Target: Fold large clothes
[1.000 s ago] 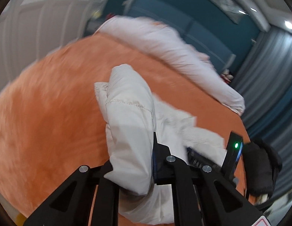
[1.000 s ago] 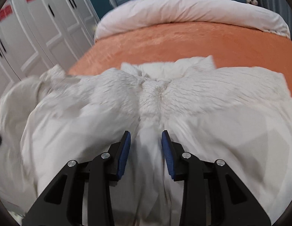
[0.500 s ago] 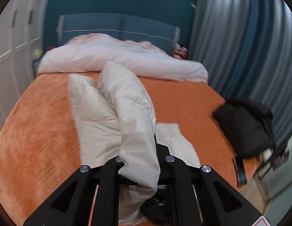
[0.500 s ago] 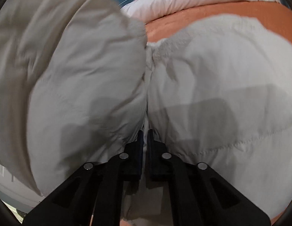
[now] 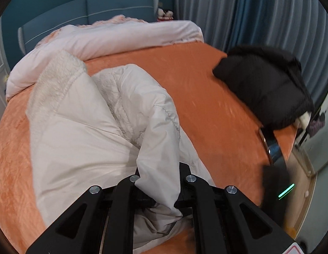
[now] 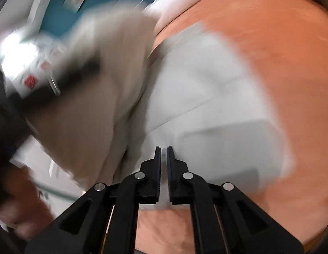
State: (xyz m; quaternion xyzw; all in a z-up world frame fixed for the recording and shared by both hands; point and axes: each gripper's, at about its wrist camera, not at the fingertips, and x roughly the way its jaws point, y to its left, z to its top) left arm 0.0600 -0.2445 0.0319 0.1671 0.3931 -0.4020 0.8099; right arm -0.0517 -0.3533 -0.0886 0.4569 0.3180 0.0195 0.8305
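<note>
White padded cloth fills most of what I can see: a big quilted coat (image 5: 83,131) lies on the orange bed cover (image 5: 217,110), its fleecy lining turned out toward the headboard end. One fold of it rises off the bed and runs straight into the left hand-held gripper (image 5: 158,182), whose jaws are pinched on that fold, the cloth bulging out above and below them. The rest of the coat spreads away ahead and to the left of that gripper.

From the right wrist the picture is smeared. The right hand-held gripper (image 6: 164,160) has its jaws pressed nearly together with only a thin slit between them, right at the near edge of the coat (image 6: 206,110); whether any cloth is caught in the slit I cannot tell.

Farther off, a rolled pale duvet (image 5: 121,40) lies across the head of the bed, and a black jacket (image 5: 263,84) sits near the bed's right edge, well apart from the coat.
</note>
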